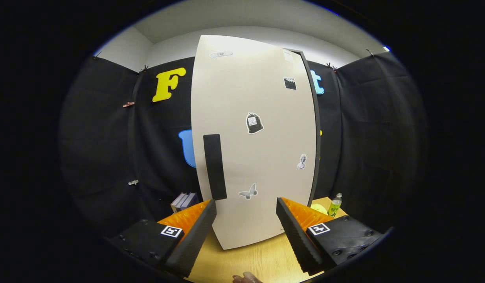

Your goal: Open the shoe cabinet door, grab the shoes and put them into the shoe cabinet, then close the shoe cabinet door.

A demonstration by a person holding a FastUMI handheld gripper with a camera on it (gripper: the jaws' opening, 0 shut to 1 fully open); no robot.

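A tall white shoe cabinet [254,141] stands upright on the wooden table [262,259], straight ahead of my fingers. Its door is shut and carries several small stickers. A dark vertical handle [214,166] sits on the door's left side, just above and ahead of my left finger. My gripper [246,210] is open, with the lower part of the cabinet door showing between the two fingers; they touch nothing.
A few books [184,201] lie behind the cabinet to the left. A green drink bottle [335,204] and a yellow object [319,208] stand to its right near the table's far edge. A person's hand [245,278] shows at the table's near edge.
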